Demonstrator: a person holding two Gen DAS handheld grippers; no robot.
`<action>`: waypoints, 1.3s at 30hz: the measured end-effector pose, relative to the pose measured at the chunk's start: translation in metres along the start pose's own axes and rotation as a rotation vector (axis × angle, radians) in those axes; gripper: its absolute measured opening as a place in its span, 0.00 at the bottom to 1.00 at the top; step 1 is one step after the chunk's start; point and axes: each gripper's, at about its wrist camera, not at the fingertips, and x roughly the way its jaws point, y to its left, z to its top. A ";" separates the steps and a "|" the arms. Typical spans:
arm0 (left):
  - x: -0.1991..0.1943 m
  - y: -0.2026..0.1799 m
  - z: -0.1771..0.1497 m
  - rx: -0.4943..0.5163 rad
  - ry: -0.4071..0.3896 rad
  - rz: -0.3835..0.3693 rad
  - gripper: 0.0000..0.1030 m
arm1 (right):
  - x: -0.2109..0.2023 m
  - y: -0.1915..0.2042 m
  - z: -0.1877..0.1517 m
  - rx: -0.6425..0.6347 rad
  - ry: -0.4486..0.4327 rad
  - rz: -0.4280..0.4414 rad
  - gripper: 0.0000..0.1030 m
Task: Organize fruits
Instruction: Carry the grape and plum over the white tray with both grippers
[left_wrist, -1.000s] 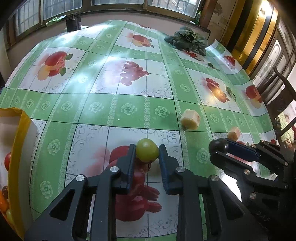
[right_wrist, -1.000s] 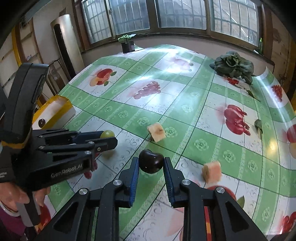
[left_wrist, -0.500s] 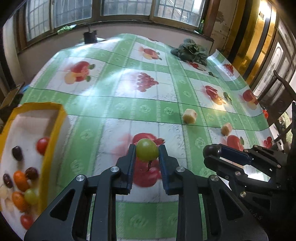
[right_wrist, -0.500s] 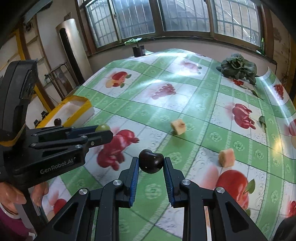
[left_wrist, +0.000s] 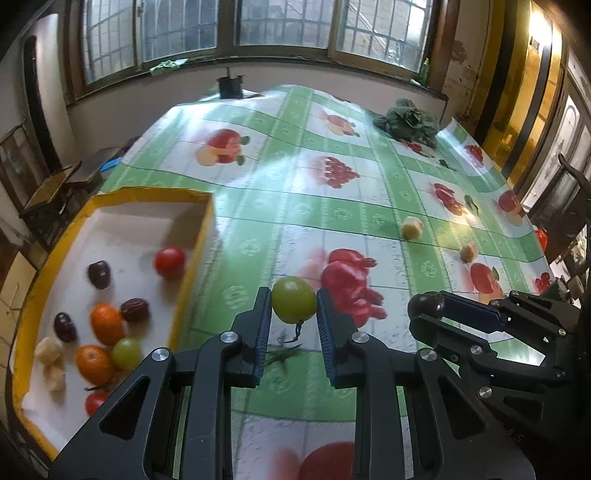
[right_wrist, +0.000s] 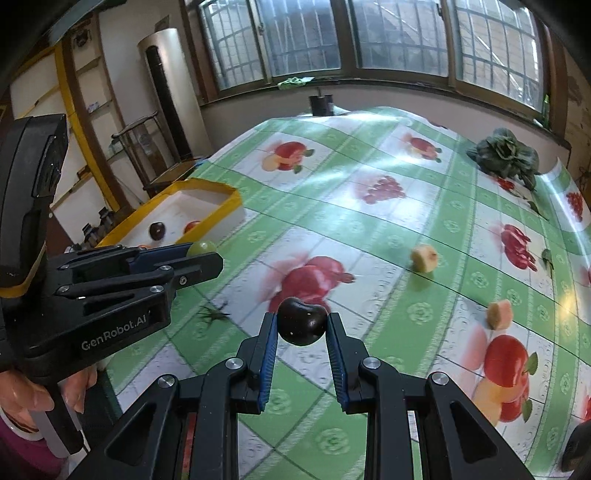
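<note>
My left gripper (left_wrist: 293, 304) is shut on a green tomato (left_wrist: 293, 303), held above the tablecloth just right of the yellow-rimmed white tray (left_wrist: 199, 236). My right gripper (right_wrist: 302, 326) is shut on a dark cherry (right_wrist: 302, 325); in the left wrist view it shows at the right, with the cherry (left_wrist: 425, 303) at its tip. The tray holds several fruits: a red tomato (left_wrist: 169, 261), dark cherries (left_wrist: 99, 274), orange ones (left_wrist: 106, 323) and a green one (left_wrist: 126, 352). Two pale fruit chunks (left_wrist: 412, 227) (left_wrist: 468, 252) lie on the cloth to the right.
A green-and-white fruit-print tablecloth (left_wrist: 332, 206) covers the table. A leafy green vegetable (left_wrist: 406, 123) lies at the far right corner. A small green stem (right_wrist: 214, 315) lies on the cloth. A dark pot (right_wrist: 320, 103) stands at the far edge. A person's hand (right_wrist: 40, 391) grips the left gripper's handle.
Both grippers moved left and rose a little, each keeping its fruit. The tray came fully into the left wrist view and now lies just left of the green tomato.
</note>
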 end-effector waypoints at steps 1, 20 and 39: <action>-0.003 0.004 -0.001 -0.005 -0.004 0.005 0.23 | 0.000 0.004 0.000 -0.007 0.000 0.003 0.25; -0.040 0.088 -0.021 -0.111 -0.043 0.121 0.23 | 0.022 0.086 0.021 -0.144 0.022 0.078 0.25; -0.050 0.167 -0.044 -0.230 -0.013 0.214 0.23 | 0.066 0.148 0.056 -0.260 0.060 0.145 0.25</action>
